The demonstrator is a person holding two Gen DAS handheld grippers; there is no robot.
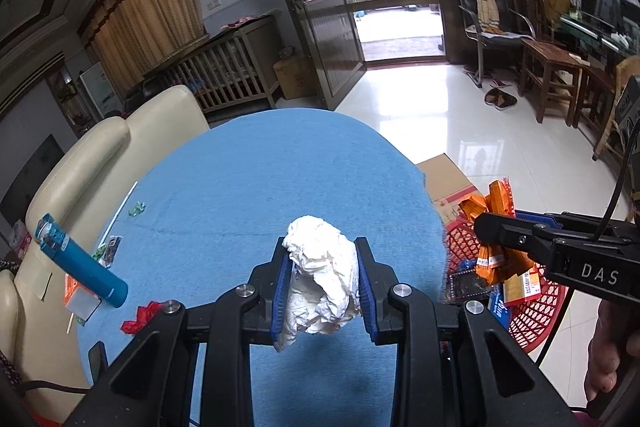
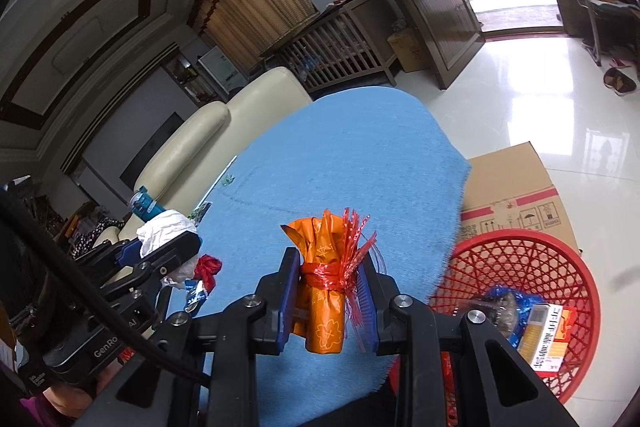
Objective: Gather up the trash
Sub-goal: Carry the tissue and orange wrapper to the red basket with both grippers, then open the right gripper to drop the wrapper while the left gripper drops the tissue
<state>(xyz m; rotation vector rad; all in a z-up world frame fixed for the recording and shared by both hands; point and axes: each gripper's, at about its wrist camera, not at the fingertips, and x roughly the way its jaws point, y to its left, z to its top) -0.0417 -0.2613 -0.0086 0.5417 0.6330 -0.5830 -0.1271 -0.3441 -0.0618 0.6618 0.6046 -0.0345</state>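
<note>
In the left wrist view my left gripper [image 1: 322, 247] is shut on a crumpled white tissue [image 1: 324, 279], held above the blue-clothed table [image 1: 280, 167]. In its own view my right gripper [image 2: 331, 259] is shut on an orange wrapper bundle [image 2: 322, 307] tied with red ribbon, near the table's right edge. A red mesh basket [image 2: 560, 267] stands on the floor just right of the table. It holds a blue wrapper and a small box. Seen from the left wrist, the right gripper [image 1: 492, 227] and its orange bundle [image 1: 496, 263] hang over the basket [image 1: 536, 319]. The left gripper [image 2: 168, 247] with the tissue [image 2: 164, 227] shows at the left of the right wrist view.
On the table's left part lie a blue cylinder [image 1: 80, 263], a red wrapper [image 1: 140, 315], a white straw [image 1: 120, 211], a small packet [image 1: 110, 251] and an orange box [image 1: 78, 297]. A cardboard box [image 2: 512, 187] sits behind the basket. A cream sofa [image 1: 100, 155] borders the table's left.
</note>
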